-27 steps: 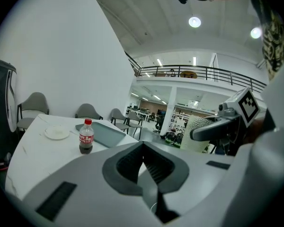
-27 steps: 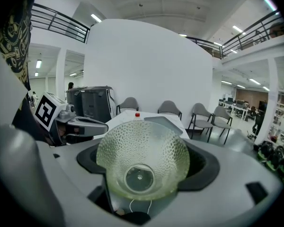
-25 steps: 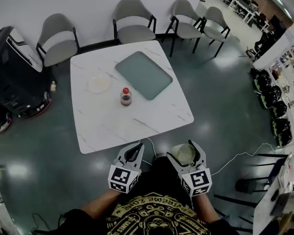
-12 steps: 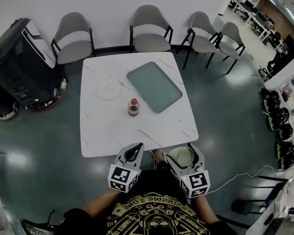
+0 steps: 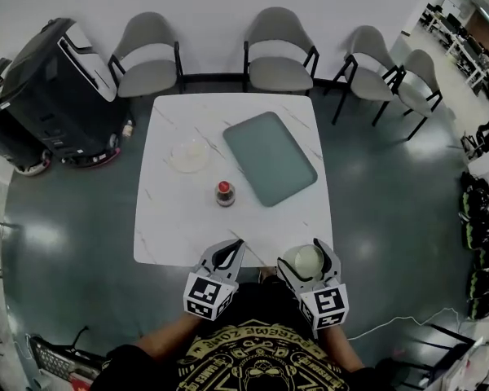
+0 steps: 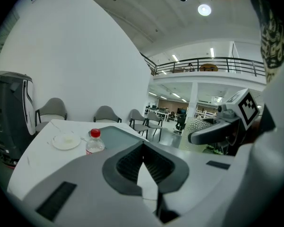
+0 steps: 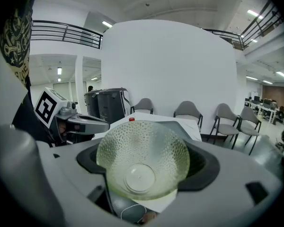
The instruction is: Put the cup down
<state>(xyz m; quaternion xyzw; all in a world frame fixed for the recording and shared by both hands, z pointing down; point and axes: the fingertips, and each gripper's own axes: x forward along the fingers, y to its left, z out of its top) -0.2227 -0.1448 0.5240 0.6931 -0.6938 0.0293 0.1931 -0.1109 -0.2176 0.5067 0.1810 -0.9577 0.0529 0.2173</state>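
Right gripper view: grips the dimpled cup (image 7: 142,161) sideways in the right gripper (image 7: 142,143), base toward the camera. Holds the left gripper (image 6: 143,148) pinched together, empty. Hovers at the table (image 5: 171,235) edge just ahead; risks rolling or falling off if released early.

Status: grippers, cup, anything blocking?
Right hand-held gripper shut on dimpled clear glass cup, at white marble table's near edge. Left hand-held gripper shut, empty. Red-capped bottle farther in.

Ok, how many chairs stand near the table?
4. First chair beyond the table's far left corner, second chair behind its far edge, third chair and fourth chair past its far right corner. More may sit in the distant office.
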